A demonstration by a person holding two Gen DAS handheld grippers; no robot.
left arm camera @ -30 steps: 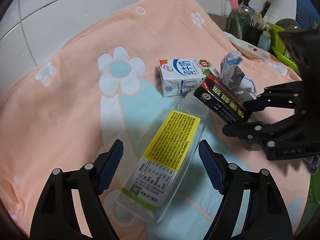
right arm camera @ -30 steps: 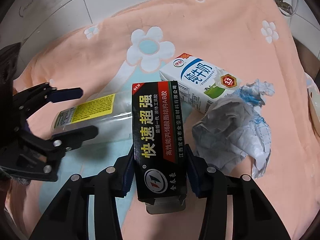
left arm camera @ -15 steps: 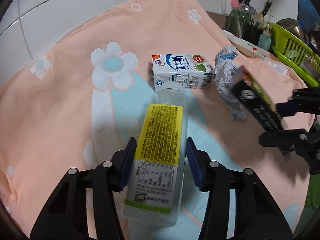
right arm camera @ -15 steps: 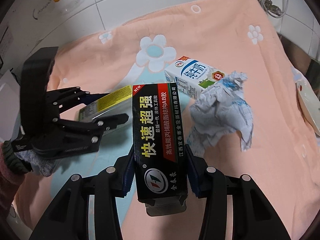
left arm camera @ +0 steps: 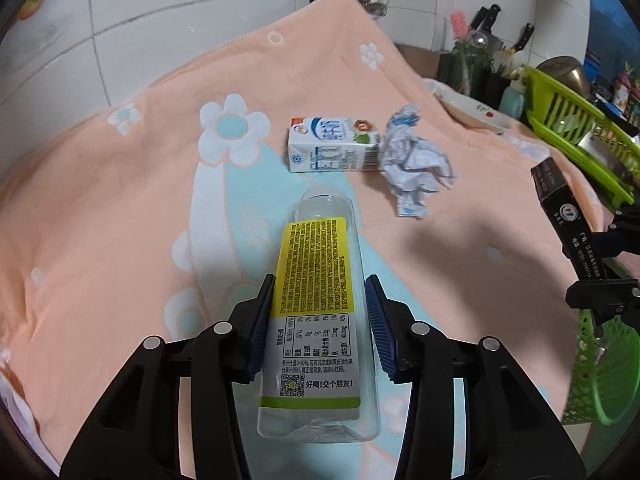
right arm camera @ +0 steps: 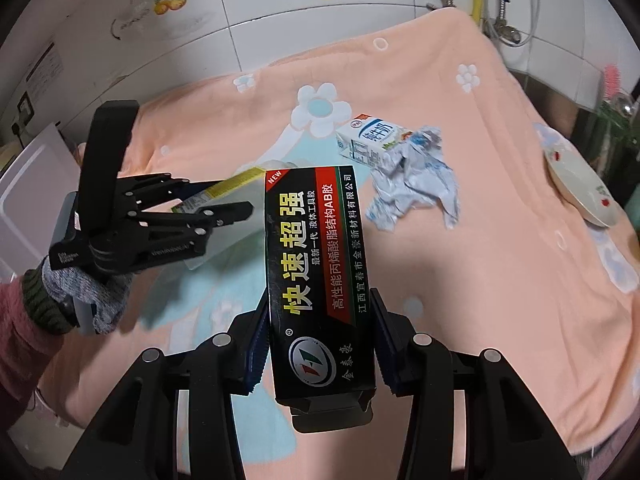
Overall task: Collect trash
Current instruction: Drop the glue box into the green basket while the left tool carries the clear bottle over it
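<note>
A clear plastic bottle (left arm camera: 320, 360) with a yellow label sits between the blue pads of my left gripper (left arm camera: 319, 284). The jaws are closing and the pads press on its sides. My right gripper (right arm camera: 319, 300) is shut on a black glue box (right arm camera: 316, 240), held above the towel. In the left wrist view that box (left arm camera: 556, 196) and the right gripper (left arm camera: 584, 264) are at the right edge. A white milk carton (left arm camera: 332, 150) lies on the orange flowered towel (left arm camera: 120, 200), with a crumpled paper ball (left arm camera: 414, 164) touching its right end.
A green mesh basket (left arm camera: 600, 372) stands at the lower right past the towel's edge. A green dish rack (left arm camera: 568, 120), a white plate (left arm camera: 468, 110) and knives crowd the far right. A tiled wall with pipes rises behind. A gloved hand (right arm camera: 88, 296) holds the left gripper.
My left gripper closed from wide open onto the bottle and pulled back with it. The right gripper carried the black box to the right, away from the carton and paper.
</note>
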